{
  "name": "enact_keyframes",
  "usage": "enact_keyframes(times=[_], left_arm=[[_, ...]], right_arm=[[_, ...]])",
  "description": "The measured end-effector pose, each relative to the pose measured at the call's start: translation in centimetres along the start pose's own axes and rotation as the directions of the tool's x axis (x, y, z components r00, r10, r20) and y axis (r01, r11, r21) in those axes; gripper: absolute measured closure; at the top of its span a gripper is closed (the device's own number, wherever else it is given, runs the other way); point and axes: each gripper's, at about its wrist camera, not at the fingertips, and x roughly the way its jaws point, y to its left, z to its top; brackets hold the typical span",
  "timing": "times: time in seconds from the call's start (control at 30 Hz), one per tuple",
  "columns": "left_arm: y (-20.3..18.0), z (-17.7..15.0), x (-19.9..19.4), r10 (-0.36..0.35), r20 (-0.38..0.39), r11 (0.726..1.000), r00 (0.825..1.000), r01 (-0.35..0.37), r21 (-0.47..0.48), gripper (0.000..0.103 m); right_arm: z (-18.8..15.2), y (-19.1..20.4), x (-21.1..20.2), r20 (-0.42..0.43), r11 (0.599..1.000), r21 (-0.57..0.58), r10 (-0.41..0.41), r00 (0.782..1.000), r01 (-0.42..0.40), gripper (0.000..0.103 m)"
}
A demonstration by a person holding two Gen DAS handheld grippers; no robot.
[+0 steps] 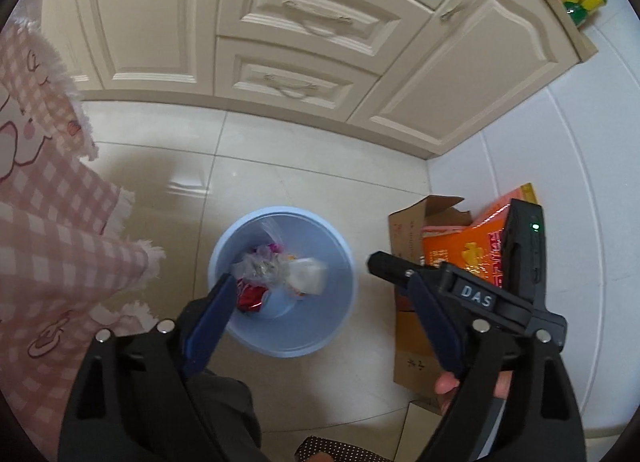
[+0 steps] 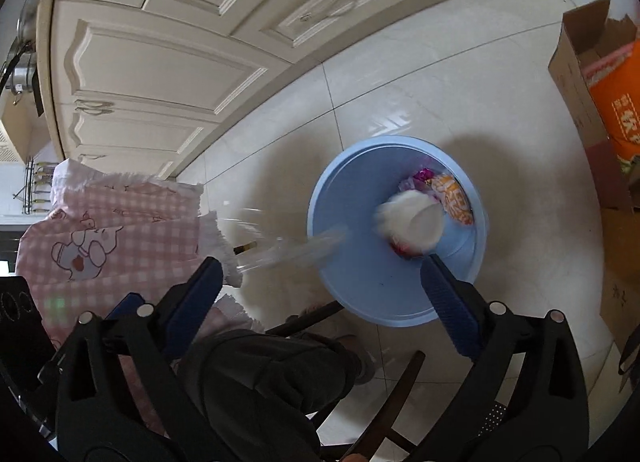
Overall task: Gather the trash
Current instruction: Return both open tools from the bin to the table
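Observation:
A light blue trash bin [image 1: 344, 262] stands on the tiled floor; it also shows in the right wrist view [image 2: 360, 286]. Inside lie crumpled clear plastic [image 1: 262, 268], a red wrapper [image 1: 250, 296] and white paper [image 1: 308, 276]. My left gripper [image 1: 320, 282] is open and empty above the bin. My right gripper [image 2: 320, 266] is open above the bin too; its body [image 1: 472, 294] shows in the left wrist view. A white wad [image 2: 412, 221], blurred, is in the air over the bin, and a blurred clear plastic piece [image 2: 288, 250] is at the bin's left rim.
Cream cabinets [image 1: 312, 21] line the far side. A pink checked tablecloth [image 1: 48, 221] hangs at the left. A cardboard box [image 1: 412, 346] with an orange bag [image 1: 468, 250] stands right of the bin. A dark chair frame [image 2: 396, 402] and the person's leg [image 2: 260, 374] are below.

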Motion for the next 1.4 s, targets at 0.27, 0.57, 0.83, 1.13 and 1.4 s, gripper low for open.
enact_keyframes(times=[0.27,0.57,0.83,1.13,1.4], left_arm=[[-0.4,-0.7,-2.1,0.021,0.037,1.000,0.999,-0.021,0.003,0.017],[-3.3,-1.7,-7.6,0.007,0.138,0.998,0.990,-0.016,0.062,0.016],[-5.4,-3.1,-15.2,-0.031,0.271,0.993,0.962,-0.002,0.120,0.016],[-4.0,-4.9,-25.1,-0.044,0.431,0.994,0.901,-0.004,0.110,0.014],[-1.3,-7.7,-34.2,-0.023,0.569,0.994,0.822,-0.042,0.101,0.009]], right_arm=[[-0.5,1.1,-2.5,0.063,0.999,-0.029,-0.022,0.998,0.024,0.006],[-1.3,4.3,-7.1,0.159,0.996,-0.085,-0.015,0.987,0.029,0.006],[-3.0,9.5,-12.7,0.268,0.986,-0.167,0.026,0.963,0.020,0.006],[-6.0,18.2,-17.8,0.342,0.945,-0.326,0.140,0.929,-0.022,0.006],[-10.4,26.6,-21.0,0.361,0.878,-0.477,0.239,0.901,-0.041,0.006]])
